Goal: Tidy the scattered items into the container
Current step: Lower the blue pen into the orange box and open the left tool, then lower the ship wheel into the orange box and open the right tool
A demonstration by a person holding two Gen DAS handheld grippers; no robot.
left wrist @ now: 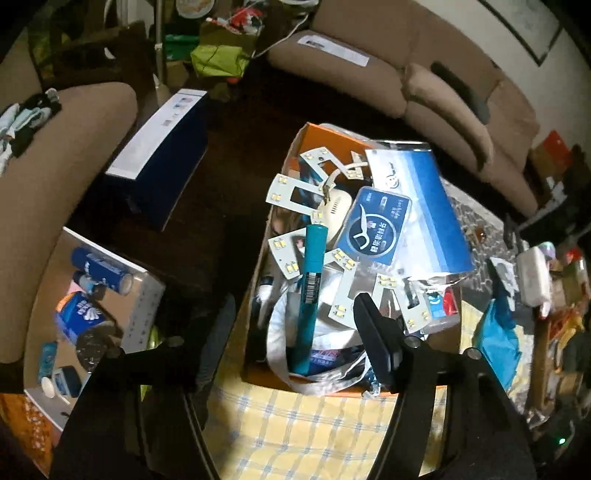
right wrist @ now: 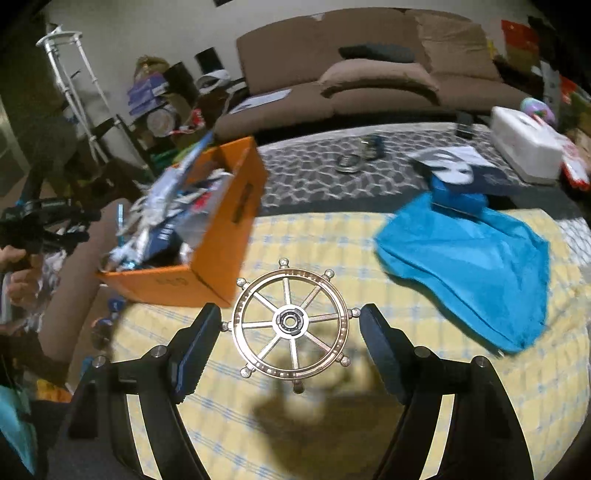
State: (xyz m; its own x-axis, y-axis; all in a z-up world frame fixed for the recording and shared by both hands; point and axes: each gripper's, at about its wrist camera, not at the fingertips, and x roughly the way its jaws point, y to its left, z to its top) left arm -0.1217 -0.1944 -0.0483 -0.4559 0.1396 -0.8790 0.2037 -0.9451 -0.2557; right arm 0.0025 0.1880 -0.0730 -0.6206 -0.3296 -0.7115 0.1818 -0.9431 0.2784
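Both tongs stand open. Right gripper (right wrist: 290, 326) brackets the metal wheel (right wrist: 291, 325), its pegs apparently touching both fingers; orange box (right wrist: 225, 236) at ten o'clock is heaped. Risk: wheel pivots loose or slides off. Left gripper (left wrist: 291, 321) hovers empty.

Brown sofa (right wrist: 369, 74) vs pale wall (right wrist: 147, 29); dim rm, floor unclear.

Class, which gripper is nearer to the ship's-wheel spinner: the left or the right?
Right. The right gripper has its open fingers either side of the ship's-wheel spinner on the yellow checked cloth. The left gripper hangs open over the orange box, away from it.
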